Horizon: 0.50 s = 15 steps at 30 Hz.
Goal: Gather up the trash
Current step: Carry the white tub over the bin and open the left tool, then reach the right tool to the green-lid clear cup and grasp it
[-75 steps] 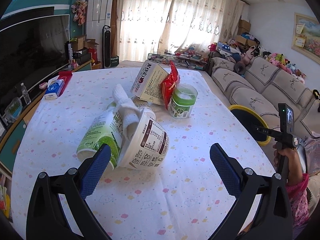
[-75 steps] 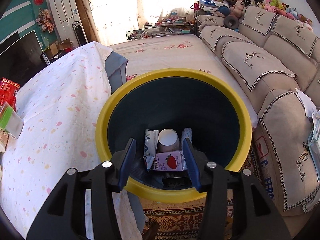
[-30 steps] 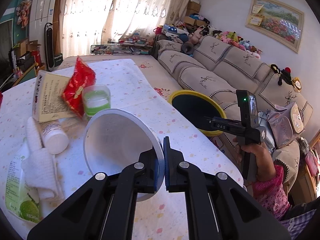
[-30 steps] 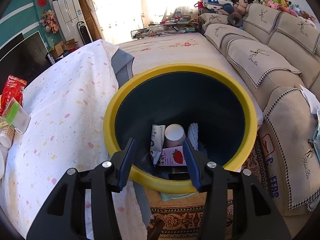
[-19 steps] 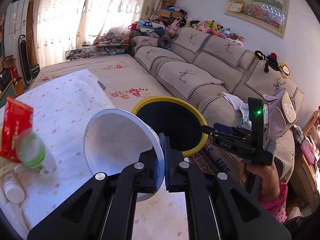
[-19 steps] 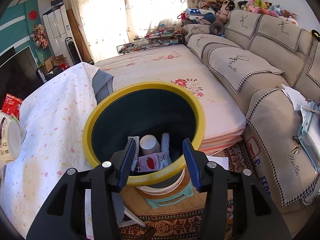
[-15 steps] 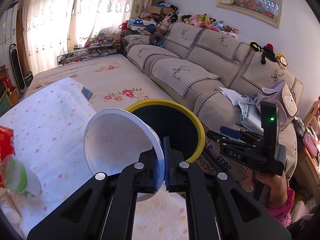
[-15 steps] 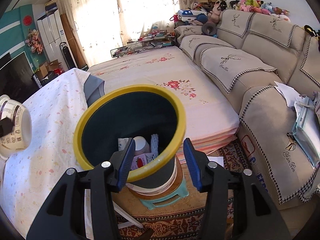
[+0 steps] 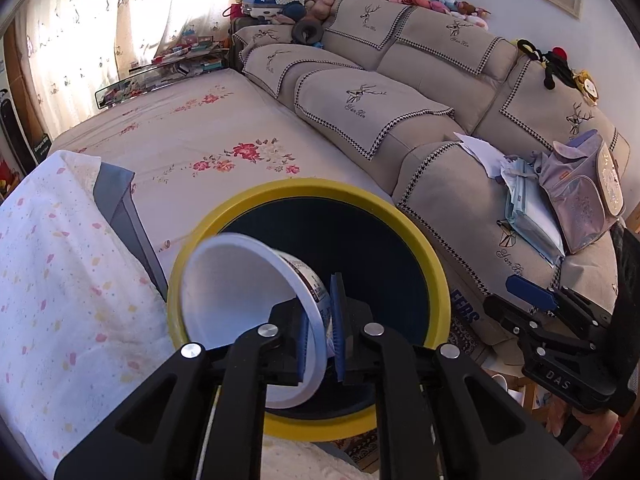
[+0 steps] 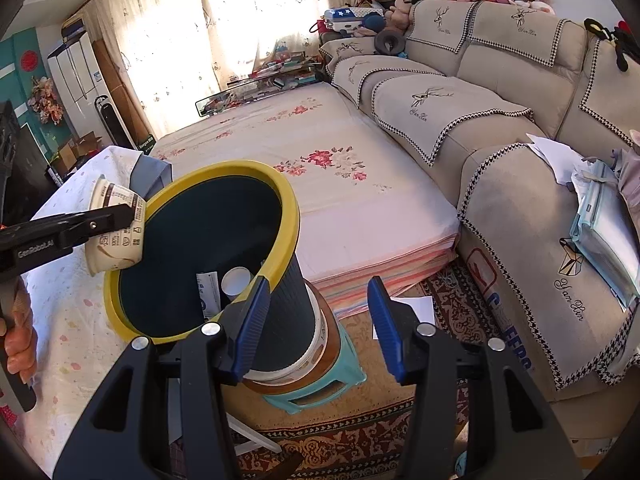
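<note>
Moved: left gripper (image 9: pixel 320 336) has swung off the table (image 9: pixel 60 280) to above the bin (image 9: pixel 434 276); the bowl (image 9: pixel 240 300) came with it, and the table's other litter has left its view.
Bin: yellow-rimmed, dark inside, just beside the table edge, standing on a teal stool (image 10: pixel 340 376).
Bin contents: in the right wrist view a white paper cup (image 10: pixel 236 280) and a printed carton (image 10: pixel 210 288) lie at the bottom; anything else down there is hidden by the rim.
Bowl: empty white paper bowl on its side, mouth toward the left wrist camera, overhanging the near-left part of the bin's rim.
Hard to make out: print on the bowl's wall is too small to read; the bin's floor is black in the left wrist view.
Left fingers: have just been opening, the bowl's wall between the blue pads (image 9: pixel 337 320); a slim gap shows, and whether they touch it cannot be told.
Right gripper (image 10: pixel 314 328): fingers apart, holding nothing, off the bin's right side above the rug (image 10: pixel 460 300).
</note>
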Motion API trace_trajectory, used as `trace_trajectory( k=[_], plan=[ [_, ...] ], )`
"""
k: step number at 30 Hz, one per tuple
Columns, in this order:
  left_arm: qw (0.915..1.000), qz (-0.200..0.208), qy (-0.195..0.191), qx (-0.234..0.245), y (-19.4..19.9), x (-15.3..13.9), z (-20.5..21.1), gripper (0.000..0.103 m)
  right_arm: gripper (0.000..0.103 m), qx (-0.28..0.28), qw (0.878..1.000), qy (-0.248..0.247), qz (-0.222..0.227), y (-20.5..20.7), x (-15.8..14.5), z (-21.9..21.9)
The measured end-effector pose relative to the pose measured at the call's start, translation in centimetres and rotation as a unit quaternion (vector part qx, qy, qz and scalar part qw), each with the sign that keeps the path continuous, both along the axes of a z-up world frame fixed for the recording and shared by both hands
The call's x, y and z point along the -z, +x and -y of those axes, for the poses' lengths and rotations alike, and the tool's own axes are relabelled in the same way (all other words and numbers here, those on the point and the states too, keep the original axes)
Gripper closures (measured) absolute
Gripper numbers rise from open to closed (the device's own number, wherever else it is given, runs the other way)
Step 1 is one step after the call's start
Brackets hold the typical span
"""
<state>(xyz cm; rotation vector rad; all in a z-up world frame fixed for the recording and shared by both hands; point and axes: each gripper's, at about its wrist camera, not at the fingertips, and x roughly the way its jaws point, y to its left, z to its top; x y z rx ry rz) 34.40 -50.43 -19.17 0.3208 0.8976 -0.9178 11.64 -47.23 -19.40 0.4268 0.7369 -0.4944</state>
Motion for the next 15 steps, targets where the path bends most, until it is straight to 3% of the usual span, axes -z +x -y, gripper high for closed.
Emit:
trace_trajectory(
  k=[3, 7, 9, 15],
  plan=[
    [0.9999, 0.004, -0.003, -0.014, 0.3, 0.0, -0.2, 0.062, 0.052, -0.004, 1.0, 0.002, 0.001, 0.1, 0.1, -0.2],
    [0.9993, 0.027, -0.005, -0.024, -0.8, -1.3, -2.4, 0.052, 0.051, -0.012, 1.0, 0.004, 0.002, 0.2, 0.1, -0.9],
    [0.9986, 0.039, -0.017, -0.031, -2.0, -2.7, -4.6, 0.035, 0.051, -0.018, 1.0, 0.004, 0.002, 0.4, 0.0, -1.4],
    [0.9929, 0.064, -0.071, -0.071, -6.2, -7.5, -12.8, 0.022, 0.051, -0.041, 0.999, 0.001, 0.007, 1.2, -0.7, -3.6]
  ],
)
